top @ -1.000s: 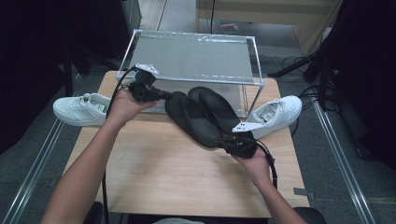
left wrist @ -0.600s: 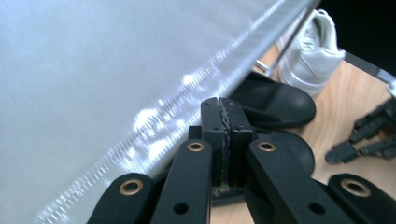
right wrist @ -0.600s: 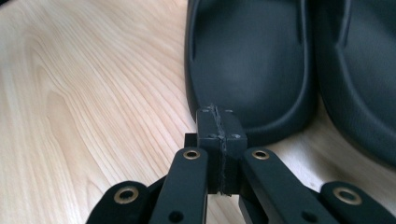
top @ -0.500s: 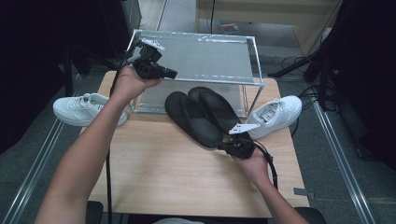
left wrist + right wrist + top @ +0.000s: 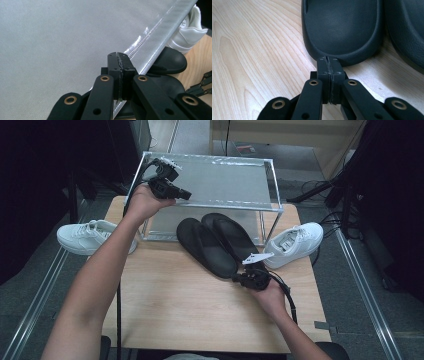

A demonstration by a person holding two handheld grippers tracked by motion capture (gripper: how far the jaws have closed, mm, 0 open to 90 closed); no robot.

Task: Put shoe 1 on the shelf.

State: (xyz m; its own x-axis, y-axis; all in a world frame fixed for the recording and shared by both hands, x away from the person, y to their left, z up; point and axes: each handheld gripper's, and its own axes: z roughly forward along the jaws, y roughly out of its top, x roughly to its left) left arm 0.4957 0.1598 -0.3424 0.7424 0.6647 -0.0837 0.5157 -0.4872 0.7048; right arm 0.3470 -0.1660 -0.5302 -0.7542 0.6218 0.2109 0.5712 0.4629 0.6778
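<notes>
- High view: two black slippers [image 5: 220, 242] lie side by side on the wooden table [image 5: 165, 305], their long axes running from the near right, by the right gripper [image 5: 239, 279], up and left toward the wire rack [image 5: 272, 185]; their toes sit under the rack's front edge
- High view: the right gripper is much the nearer, just at the heel of the left-hand slipper [image 5: 204, 246], so any grab there looks like a short push forward along that slipper's length; the left gripper [image 5: 186, 196] is raised over the rack's front left corner, well apart from both slippers
- High view: a white sneaker [image 5: 90, 236] lies off the table's left edge and another sneaker [image 5: 295, 242] at the right, beside the slippers
- Left gripper view: its jaws are pressed together with nothing between them, over the rack's grey mesh shelf [image 5: 62, 37]; slipper toes and the right sneaker show beyond the shelf edge
- Right gripper view: jaws together and empty, tips just short of the slipper heel [image 5: 342, 27]; I cannot tell whether they touch it
- Against the earlier frames: a second ago the left gripper was low, near the slippers' toes; it has since risen to the rack corner, while the right hand and slippers have hardly moved
</notes>
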